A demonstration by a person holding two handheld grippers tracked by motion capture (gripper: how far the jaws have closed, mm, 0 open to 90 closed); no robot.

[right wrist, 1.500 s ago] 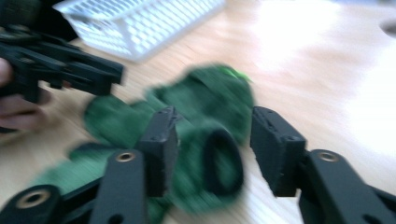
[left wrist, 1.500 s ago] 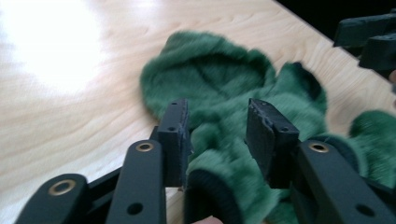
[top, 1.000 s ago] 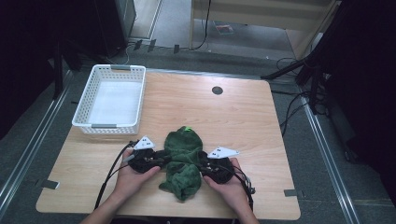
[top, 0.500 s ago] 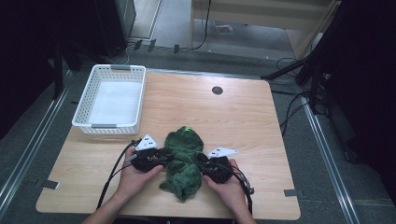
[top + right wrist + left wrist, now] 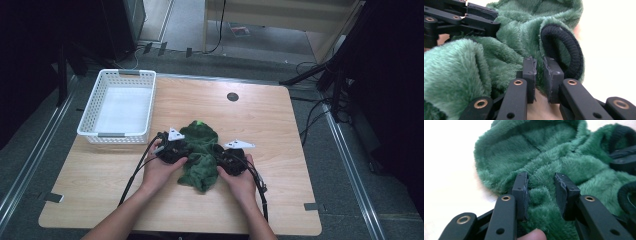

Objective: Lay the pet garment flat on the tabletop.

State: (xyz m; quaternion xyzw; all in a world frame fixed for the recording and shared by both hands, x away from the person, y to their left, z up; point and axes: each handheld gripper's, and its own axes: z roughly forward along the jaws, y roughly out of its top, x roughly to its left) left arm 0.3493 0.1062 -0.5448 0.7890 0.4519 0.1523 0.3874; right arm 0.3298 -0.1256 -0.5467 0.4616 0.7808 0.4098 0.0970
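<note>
Since the earlier frames both hands have carried the green fleece garment (image 5: 200, 155) slightly right across the table (image 5: 280, 145), clear of the white basket (image 5: 117, 107); repositioning appears under way. The left gripper (image 5: 541, 192), jaws just closing, pinches a fleece fold. The right gripper (image 5: 539, 75) clamps fabric narrowly beside the black ribbed cuff (image 5: 564, 50), which the high view cannot resolve.

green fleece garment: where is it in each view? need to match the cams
High view: garment at table centre front, between the two grippers.
Left gripper view: fills the frame's middle and right, a fold between the jaws.
Right gripper view: fills left and centre.
Shared landmark: black ribbed cuff, at far right in the left gripper view.
</note>
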